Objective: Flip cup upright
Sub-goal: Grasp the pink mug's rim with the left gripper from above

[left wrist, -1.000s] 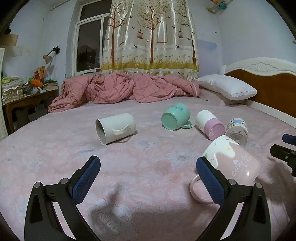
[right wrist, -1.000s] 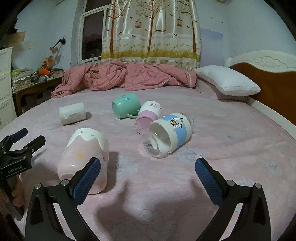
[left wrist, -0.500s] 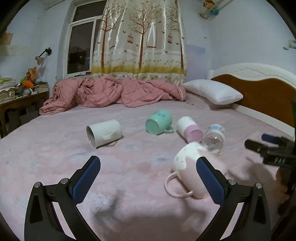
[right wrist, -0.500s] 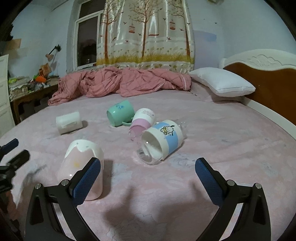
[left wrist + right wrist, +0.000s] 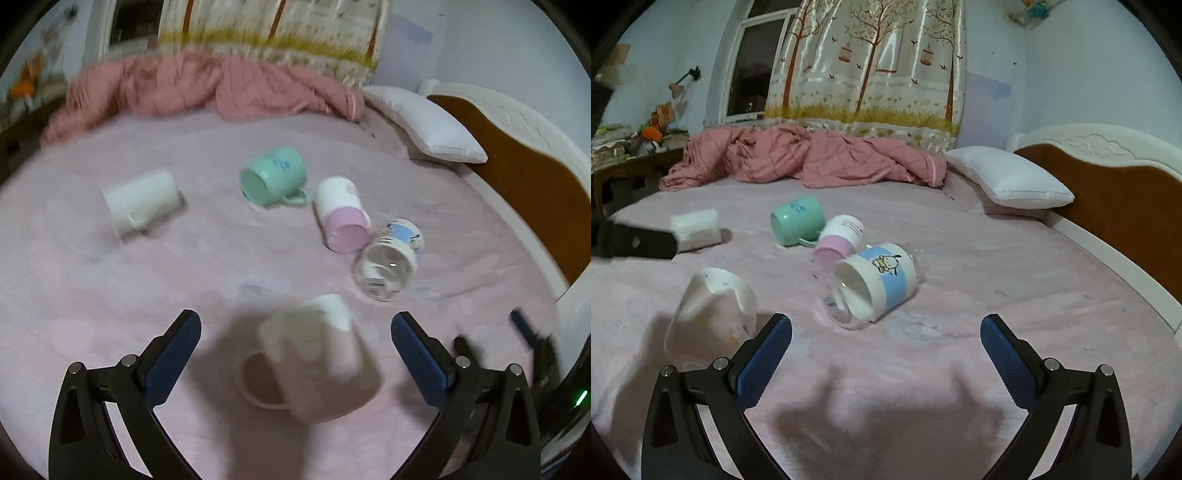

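Pink bedding [image 5: 110, 280] fills the left wrist view, motion-blurred, with a rumpled quilt [image 5: 207, 85] heaped at the far side. Centred between the widely spread fingers of the left gripper [image 5: 295, 332] a pink-and-white mug [image 5: 314, 354] is seen lying on its side, its handle loop turned toward the camera (the blur hides which way its mouth faces). No contact is made yet. Farther off, a white mug [image 5: 142, 201], a green mug [image 5: 273, 175], a lilac cup [image 5: 341, 214] and a clear cartoon cup [image 5: 391, 264] are all toppled too.

From the right wrist view, sharper, the right gripper [image 5: 886, 332] is shown equally wide open and empty above the bedding, the cartoon cup just ahead of it and the pink-and-white mug beside its left finger.

For a clean flip, the mug's body should probably be straddled squarely, clear of the handle, then closed on firmly before being rotated; the soft mattress may let it tip again, so it should be set down flat.
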Tool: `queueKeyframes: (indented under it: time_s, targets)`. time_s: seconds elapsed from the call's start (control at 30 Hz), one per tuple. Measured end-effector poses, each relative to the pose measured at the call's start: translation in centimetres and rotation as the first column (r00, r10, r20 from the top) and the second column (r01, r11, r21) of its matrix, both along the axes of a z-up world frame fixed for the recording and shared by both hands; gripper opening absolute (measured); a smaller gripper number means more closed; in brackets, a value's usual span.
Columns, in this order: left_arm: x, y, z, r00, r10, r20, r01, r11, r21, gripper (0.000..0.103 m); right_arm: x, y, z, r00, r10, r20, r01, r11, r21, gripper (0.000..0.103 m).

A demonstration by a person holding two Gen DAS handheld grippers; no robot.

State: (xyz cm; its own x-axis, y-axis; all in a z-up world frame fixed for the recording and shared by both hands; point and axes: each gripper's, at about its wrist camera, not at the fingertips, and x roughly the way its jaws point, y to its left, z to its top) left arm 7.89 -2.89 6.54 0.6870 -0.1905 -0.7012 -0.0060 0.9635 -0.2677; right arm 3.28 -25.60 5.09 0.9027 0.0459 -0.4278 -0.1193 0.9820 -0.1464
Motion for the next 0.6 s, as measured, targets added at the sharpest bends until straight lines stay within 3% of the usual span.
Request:
queueKeyframes:
  time_s: [0.1,0.27,0.37,0.43,0.5,0.6]
  targets:
    - [1.9,-0.3,-1.0,0.995,0.012,-0.103,-0.022,0.995,-0.098,0.102,0.4,-0.3,-0.1,1.0,-0.024,-0.016,0.024,1.0,-0.014,0.103]
    - [4.0,-1.0,-2.7,0.972,0.033,-0.232,-0.072,0.984,-0.161,0.102,0.5,-0.6,-0.1,0.999,-0.038,-0.018,0.037,0.998,-0.04,0.103]
    - [4.8,-0.8,-4.1,0.953,0.047,-0.301,-0.107,0.976,-0.188,0.101,0.8,-1.1,-0.1,0.998,-0.021,-0.061,0.022,1.0,0.02,0.103]
    - [5.2,-0.7,-4.7,0.945,0.067,-0.319,-0.132,0.974,-0.185,0.101,1.0,-1.4,-0.1,0.996,-0.027,-0.081,0.03,0.999,0.043,0.103]
    - [5.5,-0.4,-5.8,0.937,0.083,-0.34,-0.158,0.967,-0.202,0.091,1.2,-1.7,-0.3,0.995,-0.038,-0.09,0.042,0.998,0.048,0.103]
    - [6.3,0.1,-6.6,0.931,0.095,-0.353,-0.177,0.962,-0.209,0.086,1.5,-1.9,-0.6,0.993,-0.042,-0.111,0.048,0.997,0.055,0.103]
